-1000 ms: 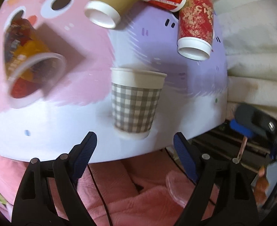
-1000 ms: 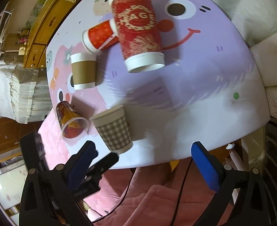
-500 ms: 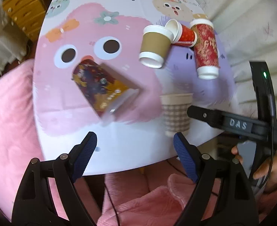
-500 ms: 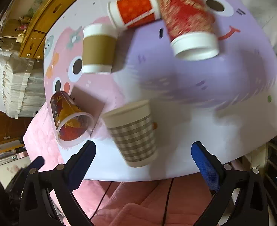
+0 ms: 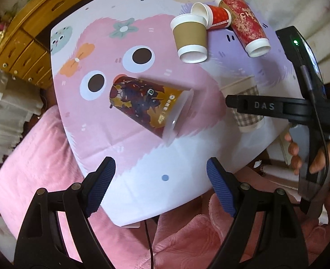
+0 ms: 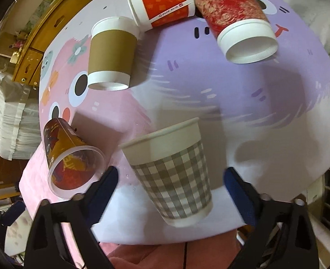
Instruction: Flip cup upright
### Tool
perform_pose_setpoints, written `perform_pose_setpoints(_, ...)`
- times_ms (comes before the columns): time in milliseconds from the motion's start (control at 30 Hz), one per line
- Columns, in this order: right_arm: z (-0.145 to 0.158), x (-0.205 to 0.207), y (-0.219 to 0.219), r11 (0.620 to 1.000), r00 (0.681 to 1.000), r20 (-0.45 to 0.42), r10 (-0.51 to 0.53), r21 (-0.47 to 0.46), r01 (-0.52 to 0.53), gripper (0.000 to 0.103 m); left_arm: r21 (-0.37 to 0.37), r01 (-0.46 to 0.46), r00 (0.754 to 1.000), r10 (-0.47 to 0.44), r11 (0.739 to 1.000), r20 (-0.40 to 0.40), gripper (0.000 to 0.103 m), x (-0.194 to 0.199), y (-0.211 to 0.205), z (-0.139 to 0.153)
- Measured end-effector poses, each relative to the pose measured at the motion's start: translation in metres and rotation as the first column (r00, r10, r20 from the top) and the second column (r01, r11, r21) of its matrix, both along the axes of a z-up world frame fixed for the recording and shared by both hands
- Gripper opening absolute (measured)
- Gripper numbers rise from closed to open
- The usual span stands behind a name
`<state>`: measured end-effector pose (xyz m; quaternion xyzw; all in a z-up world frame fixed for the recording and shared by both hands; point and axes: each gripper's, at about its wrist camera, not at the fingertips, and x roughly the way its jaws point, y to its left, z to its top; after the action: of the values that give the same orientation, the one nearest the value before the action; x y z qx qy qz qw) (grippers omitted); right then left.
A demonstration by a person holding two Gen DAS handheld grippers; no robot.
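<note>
A grey checked paper cup (image 6: 176, 174) stands upright near the table's front edge; in the left wrist view (image 5: 246, 114) the right gripper's body partly hides it. My right gripper (image 6: 170, 187) is open, its fingers either side of this cup, apart from it. A printed orange and dark clear cup (image 5: 147, 104) lies on its side, mouth toward the front right; it also shows in the right wrist view (image 6: 68, 159). My left gripper (image 5: 160, 179) is open and empty, in front of this cup.
A brown cup (image 5: 190, 38), a small red-orange cup (image 5: 214, 16) and a tall red cup (image 5: 246, 24) lie on their sides at the back of the cartoon-print table (image 5: 129, 157). A wooden drawer cabinet (image 5: 30, 35) stands behind. Pink bedding (image 5: 37, 148) lies below the table edge.
My left gripper has swung from the checked cup to face the printed cup. My right gripper has moved in until its fingers flank the checked cup.
</note>
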<state>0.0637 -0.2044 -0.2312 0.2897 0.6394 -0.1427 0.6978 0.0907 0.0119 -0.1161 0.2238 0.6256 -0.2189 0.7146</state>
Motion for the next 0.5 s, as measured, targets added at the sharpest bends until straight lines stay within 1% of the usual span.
perform_pose_setpoints(67, -0.003, 0.0, 0.001, 1.0, 1.0, -0.002, -0.003, -0.006, 0.003, 0.08, 0.008, 0.01, 1.0, -0.01, 1.0, 0.003, 0.082, 0.0, 0.002, 0.0)
perform_pose_setpoints(133, -0.003, -0.002, 0.002, 1.0, 1.0, 0.005, -0.009, -0.025, 0.009, 0.072, 0.013, 0.014, 1.0, -0.014, 1.0, 0.007, 0.082, -0.001, 0.006, 0.001)
perform_pose_setpoints(233, 0.003, -0.008, 0.001, 0.999, 0.999, 0.043, -0.014, -0.042, 0.016, 0.071, 0.007, -0.001, 1.0, 0.001, 1.0, 0.006, 0.082, 0.0, 0.011, 0.003)
perform_pose_setpoints(300, 0.012, -0.013, -0.002, 0.998, 0.995, 0.095, -0.033, -0.051, 0.038, 0.07, 0.005, -0.015, 1.0, 0.015, 1.0, 0.005, 0.082, 0.001, 0.015, 0.002)
perform_pose_setpoints(400, 0.027, -0.022, -0.005, 0.993, 0.976, 0.213, -0.054, -0.092, 0.075, 0.07, -0.005, -0.028, 1.0, 0.028, 1.0, 0.014, 0.082, 0.001, 0.02, 0.005)
perform_pose_setpoints(467, 0.036, -0.029, -0.003, 0.981, 0.948, 0.318, -0.034, -0.169, 0.092, 0.07, -0.018, -0.036, 0.999, 0.036, 0.999, 0.023, 0.082, 0.001, 0.022, 0.008)
perform_pose_setpoints(500, 0.038, -0.033, 0.0, 0.968, 0.932, 0.364, -0.008, -0.23, 0.098, 0.07, -0.032, -0.04, 0.999, 0.041, 0.999, 0.03, 0.082, 0.0, 0.024, 0.01)
